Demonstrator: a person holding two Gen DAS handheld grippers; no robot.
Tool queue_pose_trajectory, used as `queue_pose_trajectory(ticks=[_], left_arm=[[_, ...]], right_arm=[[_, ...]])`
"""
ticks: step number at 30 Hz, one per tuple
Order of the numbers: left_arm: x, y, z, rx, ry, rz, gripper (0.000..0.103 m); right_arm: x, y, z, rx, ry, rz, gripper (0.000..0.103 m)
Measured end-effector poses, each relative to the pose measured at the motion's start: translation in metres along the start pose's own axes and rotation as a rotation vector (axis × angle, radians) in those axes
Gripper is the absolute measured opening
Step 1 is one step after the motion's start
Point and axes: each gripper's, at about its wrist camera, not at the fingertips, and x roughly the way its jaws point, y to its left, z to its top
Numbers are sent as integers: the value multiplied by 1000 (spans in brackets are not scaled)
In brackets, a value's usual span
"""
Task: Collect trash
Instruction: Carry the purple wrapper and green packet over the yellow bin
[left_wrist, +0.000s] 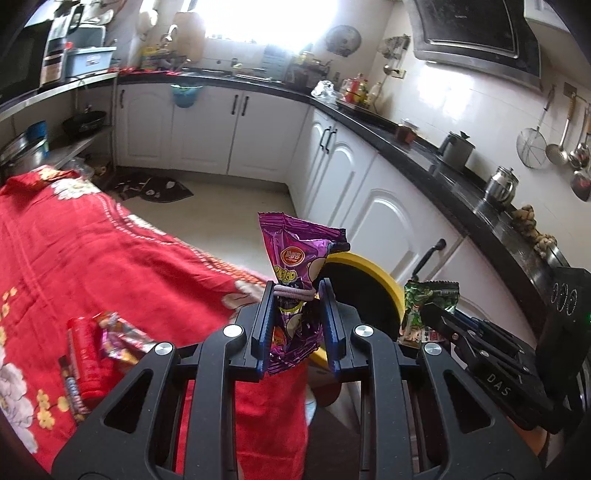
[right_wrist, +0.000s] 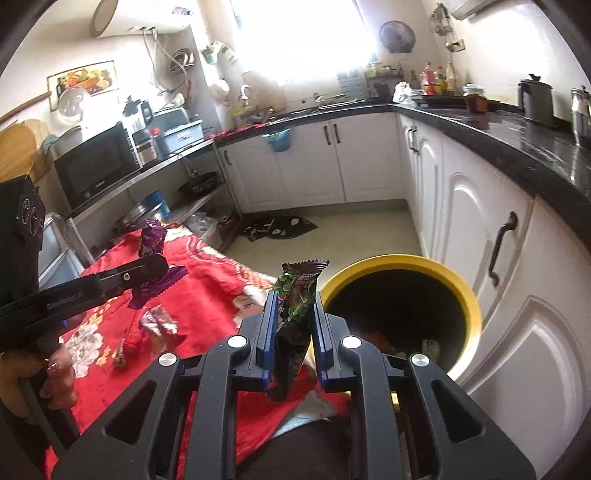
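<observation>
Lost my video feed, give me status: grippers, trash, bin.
Left gripper shut on purple wrapper. Right gripper shut on green wrapper. Yellow-rimmed bin open beside table, nothing blocking. More wrappers left on red cloth.

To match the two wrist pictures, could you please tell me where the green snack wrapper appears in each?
Left wrist view: the green snack wrapper is at lower right, held in the right hand-held gripper.
Right wrist view: the wrapper stands at centre, clamped upright.
Shared landmark: the yellow-rimmed bin, beside the wrapper in both.
</observation>
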Motion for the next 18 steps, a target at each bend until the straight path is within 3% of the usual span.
queue_pose_trajectory(ticks=[18], left_arm=[[56,-60,14,96,56,-68,18]], right_arm=[[-7,-65,4,97,-40,-125,17]])
